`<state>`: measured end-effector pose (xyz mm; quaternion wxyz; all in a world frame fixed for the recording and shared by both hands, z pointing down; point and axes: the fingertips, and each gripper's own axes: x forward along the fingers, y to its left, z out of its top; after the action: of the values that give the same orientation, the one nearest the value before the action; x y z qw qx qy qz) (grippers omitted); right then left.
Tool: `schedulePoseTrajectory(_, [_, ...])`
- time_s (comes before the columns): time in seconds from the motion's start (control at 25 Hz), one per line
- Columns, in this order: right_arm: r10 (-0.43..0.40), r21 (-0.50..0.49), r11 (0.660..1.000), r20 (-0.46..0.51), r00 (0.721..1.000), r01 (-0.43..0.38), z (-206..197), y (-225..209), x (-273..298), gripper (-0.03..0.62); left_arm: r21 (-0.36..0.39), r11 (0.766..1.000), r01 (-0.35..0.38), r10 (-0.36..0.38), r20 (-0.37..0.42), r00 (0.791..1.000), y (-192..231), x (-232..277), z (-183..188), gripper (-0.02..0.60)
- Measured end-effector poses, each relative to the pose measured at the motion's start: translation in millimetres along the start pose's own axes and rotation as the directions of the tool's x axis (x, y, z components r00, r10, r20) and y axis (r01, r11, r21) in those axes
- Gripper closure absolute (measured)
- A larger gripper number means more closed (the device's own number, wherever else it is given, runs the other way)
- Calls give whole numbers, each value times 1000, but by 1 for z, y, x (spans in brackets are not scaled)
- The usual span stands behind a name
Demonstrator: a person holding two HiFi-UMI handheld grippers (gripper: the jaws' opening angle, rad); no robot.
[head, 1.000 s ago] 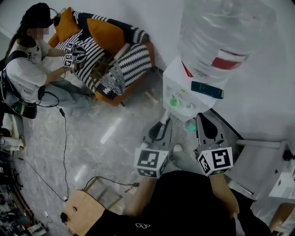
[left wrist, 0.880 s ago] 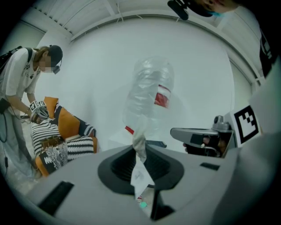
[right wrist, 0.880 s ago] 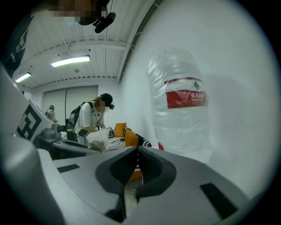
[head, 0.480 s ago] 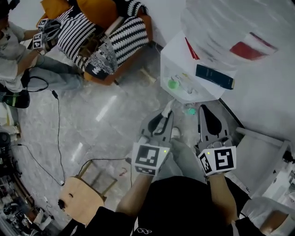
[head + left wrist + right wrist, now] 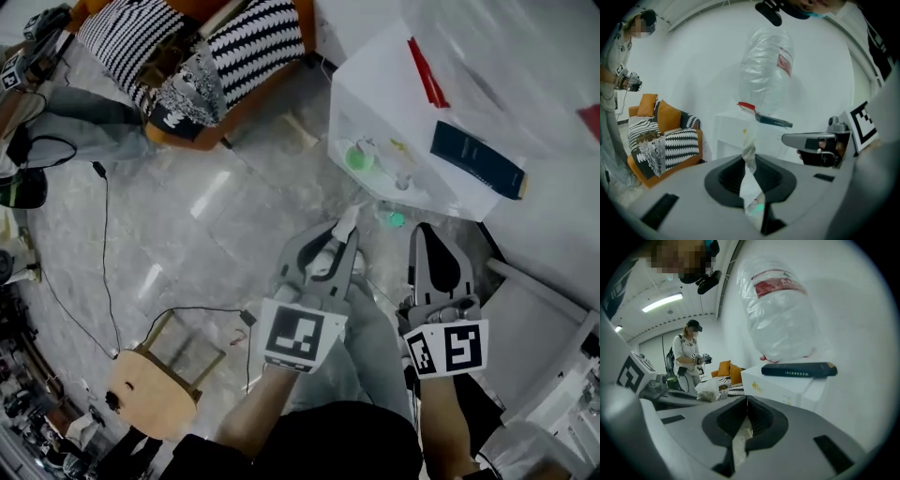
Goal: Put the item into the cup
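My left gripper [image 5: 345, 236] is shut on a crumpled white packet [image 5: 349, 222], whose twisted end sticks out past the jaw tips toward the white water dispenser [image 5: 394, 103]. In the left gripper view the packet [image 5: 749, 157] stands upright between the closed jaws of that gripper [image 5: 750, 171]. My right gripper [image 5: 425, 234] is beside it on the right, shut with nothing held. From the right gripper [image 5: 745, 401], the left one and its packet [image 5: 708, 389] show at the left. I cannot make out a cup; a small teal thing [image 5: 395, 220] sits under the dispenser's taps.
A dark blue box [image 5: 476, 159] lies on top of the dispenser under the big water bottle [image 5: 765, 65]. A striped sofa [image 5: 202, 56] and a person [image 5: 687, 359] with grippers are to the left. A wooden stool [image 5: 150, 389] and cables [image 5: 103, 234] are on the tiled floor.
Both grippers have moved forward toward the dispenser's front, the packet still in the left one. The head view has swung, so the sofa and the person slid to the top left.
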<state>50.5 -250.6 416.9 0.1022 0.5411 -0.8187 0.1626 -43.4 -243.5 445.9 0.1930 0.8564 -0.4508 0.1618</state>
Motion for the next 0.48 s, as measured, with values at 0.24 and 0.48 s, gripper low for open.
schedulePoseTrajectory(0.24, [32,1,999,-46,998,-32,-47,0,17,583,6,1000,-3,4,-40,999,22,32,-44,528])
schedulePoseTrajectory(0.48, [45,36,998,-72,996,-43,-92,-2,38,583,-8,1000,-18,17,-80,997,47,62,-86,528])
